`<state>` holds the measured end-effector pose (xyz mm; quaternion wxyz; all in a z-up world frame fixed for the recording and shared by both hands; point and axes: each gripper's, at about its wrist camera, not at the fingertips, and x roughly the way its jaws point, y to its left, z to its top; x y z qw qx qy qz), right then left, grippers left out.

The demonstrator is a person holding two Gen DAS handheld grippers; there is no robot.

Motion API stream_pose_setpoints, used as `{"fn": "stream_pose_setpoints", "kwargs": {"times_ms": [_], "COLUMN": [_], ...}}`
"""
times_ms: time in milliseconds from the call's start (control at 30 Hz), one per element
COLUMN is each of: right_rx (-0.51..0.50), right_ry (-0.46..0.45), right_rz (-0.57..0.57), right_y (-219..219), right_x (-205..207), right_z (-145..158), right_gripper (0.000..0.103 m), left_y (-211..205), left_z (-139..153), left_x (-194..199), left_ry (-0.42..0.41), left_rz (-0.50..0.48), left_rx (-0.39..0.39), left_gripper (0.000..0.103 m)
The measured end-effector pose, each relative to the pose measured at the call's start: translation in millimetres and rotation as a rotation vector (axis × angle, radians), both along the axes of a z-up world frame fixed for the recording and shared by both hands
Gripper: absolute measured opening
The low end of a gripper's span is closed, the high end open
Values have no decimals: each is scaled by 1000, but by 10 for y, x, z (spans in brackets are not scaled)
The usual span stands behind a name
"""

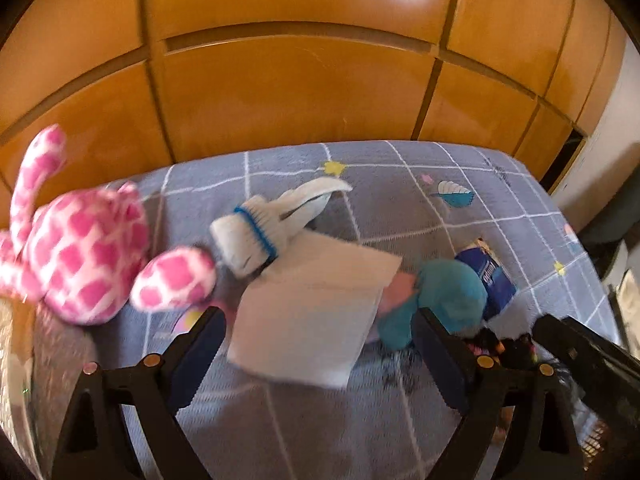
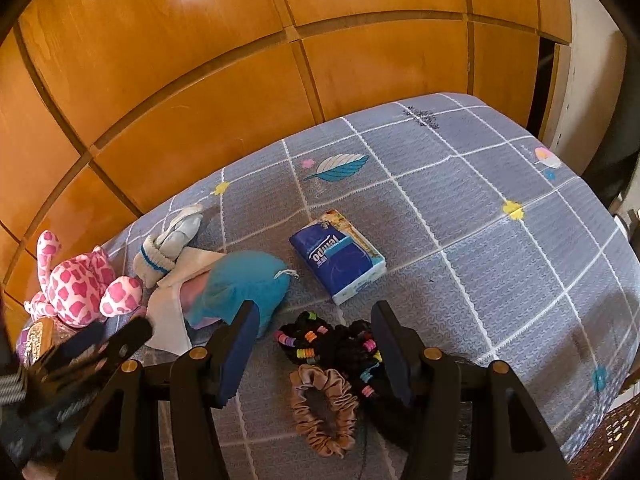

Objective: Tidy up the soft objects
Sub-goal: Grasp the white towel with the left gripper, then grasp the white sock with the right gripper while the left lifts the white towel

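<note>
Between the spread fingers of the right tool [image 2: 316,354] lie a tan scrunchie [image 2: 323,414] and black hair ties [image 2: 332,344]. Ahead of the left tool [image 1: 320,344], also open and empty, rests a white cloth [image 1: 312,312]; the pink plush [image 1: 76,256] lies to its left.

Materials and finishes on view
Glossy wood panelling [image 2: 224,120]; matt woven bedcover [image 2: 500,264]; plush pink toy [image 1: 80,256]; shiny plastic-wrapped tissue pack [image 2: 340,256]; satin scrunchie [image 2: 324,412].
</note>
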<state>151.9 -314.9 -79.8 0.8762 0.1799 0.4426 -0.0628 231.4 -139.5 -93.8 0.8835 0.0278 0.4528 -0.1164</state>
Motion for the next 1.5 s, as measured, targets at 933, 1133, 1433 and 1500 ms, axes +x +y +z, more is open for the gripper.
{"fn": "stream_pose_setpoints", "kwargs": {"times_ms": [933, 1133, 1433, 1500], "right_rx": [26, 46, 113, 149], "right_ry": [-18, -53, -72, -64], "right_rz": [-5, 18, 183, 245], "right_y": [-33, -9, 243, 372], "right_x": [-19, -44, 10, 70], "right_z": [6, 59, 119, 145], "right_gripper": [59, 59, 59, 59], "left_y": [598, 628, 619, 649], "left_z": [-273, -489, -541, -545], "left_x": [-1135, -1294, -1393, -1426], "left_ry": [84, 76, 10, -6], "left_rz": [-75, -76, -115, -119], "left_rx": [-131, -72, -28, -34], "left_gripper": [9, 9, 9, 9]}}
